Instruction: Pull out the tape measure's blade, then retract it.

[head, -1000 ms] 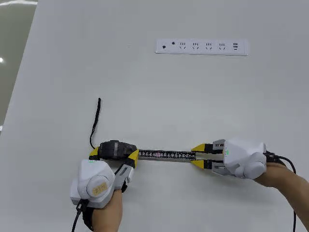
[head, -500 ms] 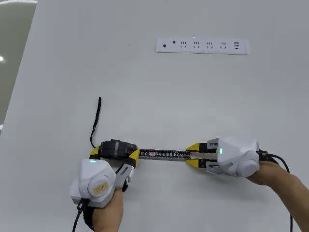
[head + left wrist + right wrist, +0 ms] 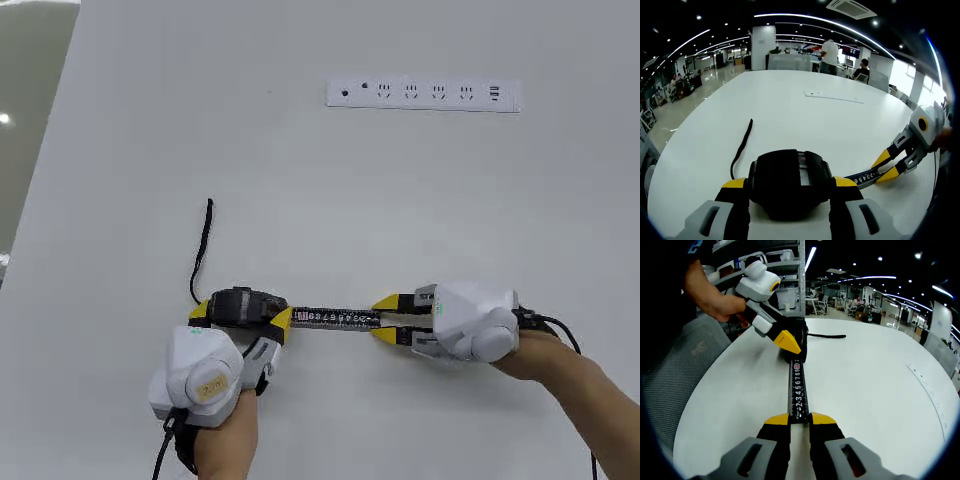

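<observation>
White tabletop point(image 3: 420, 200) under us, with an open office beyond it in the gripper views. We have the black rounded tape measure case point(image 3: 243, 303) at the near left, sitting on the surface. Our left gripper point(image 3: 240, 316) is clamped on that case, one yellow-tipped jaw on each side, and the left gripper view has the case point(image 3: 790, 182) wedged squarely between them. Out of the case's right side runs the narrow dark blade with white numerals point(image 3: 335, 318), drawn out flat and low over the table, with a patch of red print near the case. At its far end our right gripper point(image 3: 384, 319) pinches the blade tip between closed yellow jaws. In the right gripper view the blade point(image 3: 797, 385) runs straight away to the case. A thin black wrist strap point(image 3: 201, 250) trails from the case's left end across the table. Well beyond, a long white power strip point(image 3: 422, 94) lies flat.
</observation>
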The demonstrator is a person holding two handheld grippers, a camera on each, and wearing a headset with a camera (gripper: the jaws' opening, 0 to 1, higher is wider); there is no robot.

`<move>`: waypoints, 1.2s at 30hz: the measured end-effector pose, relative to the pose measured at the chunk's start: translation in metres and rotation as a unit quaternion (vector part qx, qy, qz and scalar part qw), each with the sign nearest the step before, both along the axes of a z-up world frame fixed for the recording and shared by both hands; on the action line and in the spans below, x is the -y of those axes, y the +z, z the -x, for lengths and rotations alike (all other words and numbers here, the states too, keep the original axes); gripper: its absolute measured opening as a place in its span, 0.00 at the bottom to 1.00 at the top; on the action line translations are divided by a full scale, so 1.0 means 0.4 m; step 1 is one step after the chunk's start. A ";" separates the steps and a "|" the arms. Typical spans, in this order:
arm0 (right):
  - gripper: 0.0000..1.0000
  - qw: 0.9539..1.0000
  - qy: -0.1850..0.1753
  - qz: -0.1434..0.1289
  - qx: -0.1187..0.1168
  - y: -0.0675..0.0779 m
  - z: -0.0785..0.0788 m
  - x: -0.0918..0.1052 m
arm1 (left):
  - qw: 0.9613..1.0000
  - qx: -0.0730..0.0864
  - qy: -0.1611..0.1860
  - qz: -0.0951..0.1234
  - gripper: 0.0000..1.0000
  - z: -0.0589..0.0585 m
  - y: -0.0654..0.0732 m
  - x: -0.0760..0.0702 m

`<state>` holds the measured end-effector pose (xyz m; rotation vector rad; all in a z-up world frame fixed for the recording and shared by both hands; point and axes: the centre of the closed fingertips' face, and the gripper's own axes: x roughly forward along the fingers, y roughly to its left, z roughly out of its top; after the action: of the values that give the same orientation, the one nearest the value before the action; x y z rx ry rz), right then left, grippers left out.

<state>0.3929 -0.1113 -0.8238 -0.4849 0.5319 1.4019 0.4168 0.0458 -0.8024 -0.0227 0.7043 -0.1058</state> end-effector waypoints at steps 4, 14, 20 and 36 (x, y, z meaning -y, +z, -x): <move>0.13 1.000 0.000 -0.002 0.000 0.001 -0.001 -0.013 | 1.000 0.000 -0.001 -0.001 0.61 0.001 0.000 0.000; 0.13 1.000 0.001 -0.005 -0.001 0.001 -0.005 -0.039 | 1.000 0.000 -0.001 -0.002 0.61 0.002 0.001 -0.003; 0.13 1.000 0.001 -0.007 -0.002 0.001 -0.006 -0.052 | 1.000 -0.001 -0.001 -0.001 0.61 0.003 0.001 -0.002; 0.13 1.000 0.001 -0.008 -0.003 0.002 -0.010 -0.077 | 1.000 -0.002 0.000 0.000 0.62 0.002 0.002 0.000</move>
<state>0.3970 -0.0807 -0.8231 -0.4686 0.5239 1.4082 0.4161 0.0456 -0.8018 -0.0216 0.7084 -0.1064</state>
